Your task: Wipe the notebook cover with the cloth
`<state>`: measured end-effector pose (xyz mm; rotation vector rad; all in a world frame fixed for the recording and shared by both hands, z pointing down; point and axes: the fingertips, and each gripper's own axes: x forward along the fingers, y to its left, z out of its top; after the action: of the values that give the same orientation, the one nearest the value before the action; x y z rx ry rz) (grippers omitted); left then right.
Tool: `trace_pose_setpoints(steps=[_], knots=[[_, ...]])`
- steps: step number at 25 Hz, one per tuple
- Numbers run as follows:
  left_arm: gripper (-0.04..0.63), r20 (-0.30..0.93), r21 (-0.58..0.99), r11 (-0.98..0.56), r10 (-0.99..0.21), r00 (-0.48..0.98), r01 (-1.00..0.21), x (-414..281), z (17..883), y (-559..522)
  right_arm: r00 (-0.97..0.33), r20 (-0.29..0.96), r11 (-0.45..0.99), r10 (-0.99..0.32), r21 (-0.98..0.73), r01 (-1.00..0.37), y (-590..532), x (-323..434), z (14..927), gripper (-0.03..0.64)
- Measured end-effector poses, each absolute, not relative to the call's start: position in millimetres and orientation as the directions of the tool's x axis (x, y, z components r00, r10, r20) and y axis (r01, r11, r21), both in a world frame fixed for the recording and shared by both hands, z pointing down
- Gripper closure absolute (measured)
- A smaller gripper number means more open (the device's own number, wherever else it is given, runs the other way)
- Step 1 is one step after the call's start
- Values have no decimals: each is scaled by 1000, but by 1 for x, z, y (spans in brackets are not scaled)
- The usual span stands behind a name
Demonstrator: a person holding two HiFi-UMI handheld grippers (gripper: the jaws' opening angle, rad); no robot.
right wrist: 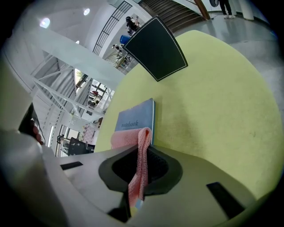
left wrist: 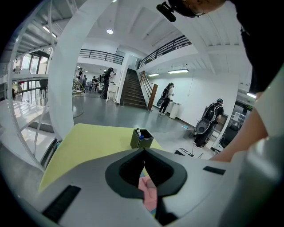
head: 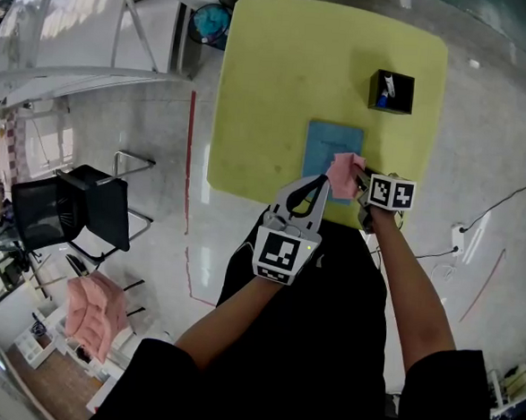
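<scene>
A blue notebook (head: 332, 148) (right wrist: 135, 117) lies flat near the front edge of the yellow-green table (head: 271, 88). My right gripper (head: 360, 178) (right wrist: 143, 153) is shut on the pink cloth (head: 344, 174) (right wrist: 128, 138), which hangs over the notebook's near right corner. My left gripper (head: 323, 180) (left wrist: 144, 151) hovers just left of the cloth at the notebook's near edge, jaws closed with nothing held. In the left gripper view the cloth (left wrist: 150, 191) shows through the gap behind its jaws.
A black pen holder (head: 392, 91) (left wrist: 142, 138) (right wrist: 155, 48) stands on the table beyond the notebook, to the right. On the floor left of the table are a black chair (head: 75, 205) and a pink fabric pile (head: 95, 305). A blue bin (head: 211, 21) sits at the table's far left corner.
</scene>
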<state>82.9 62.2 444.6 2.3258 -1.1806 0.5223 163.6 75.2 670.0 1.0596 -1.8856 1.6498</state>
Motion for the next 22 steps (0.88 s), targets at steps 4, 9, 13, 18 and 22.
trace_pose_setpoints(steps=[4, 9, 13, 18, 22], knots=[[581, 521, 256, -508, -644, 560, -823, 84, 444, 62, -615, 742, 7, -269, -637, -771, 75, 165, 671, 581], [581, 521, 269, -505, -640, 564, -821, 77, 447, 67, -591, 756, -16, -280, -619, -785, 75, 166, 671, 580], [581, 517, 272, -497, -647, 561, -824, 60, 445, 67, -570, 768, -37, -291, -604, -796, 76, 169, 664, 580], [581, 505, 278, -469, -672, 542, -839, 26, 436, 62, -594, 728, -29, -342, -640, -768, 71, 148, 626, 580], [581, 503, 295, -462, -669, 547, -836, 1, 435, 65, -619, 690, -24, -375, -675, -738, 68, 116, 598, 580]])
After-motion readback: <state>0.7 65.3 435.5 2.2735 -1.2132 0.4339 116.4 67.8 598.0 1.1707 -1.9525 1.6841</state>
